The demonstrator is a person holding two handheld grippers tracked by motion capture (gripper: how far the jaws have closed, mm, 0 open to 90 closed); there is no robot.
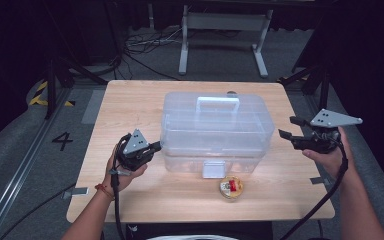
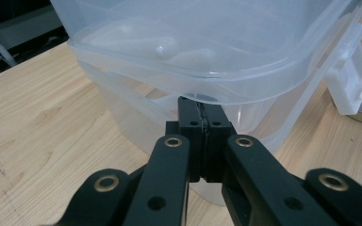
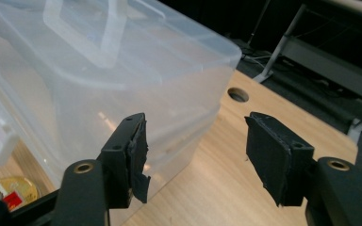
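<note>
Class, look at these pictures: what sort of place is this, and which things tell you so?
Probably a recording lab or studio: a lone wooden table with dark curtains around it, loose cables across the grey floor, and a painted floor number.

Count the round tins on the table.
1. The small round tin lies on the table just in front of the clear plastic box, near its latch. The box could hide more behind it.

A lab: black curtains, floor cables (image 1: 145,40), numbered grey floor (image 1: 62,141).

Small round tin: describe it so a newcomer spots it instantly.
Start at the clear plastic box in the middle of the wooden table. Just in front of its white front latch, toward the person, lies the small round tin: gold-rimmed, with a red mark on top.
</note>
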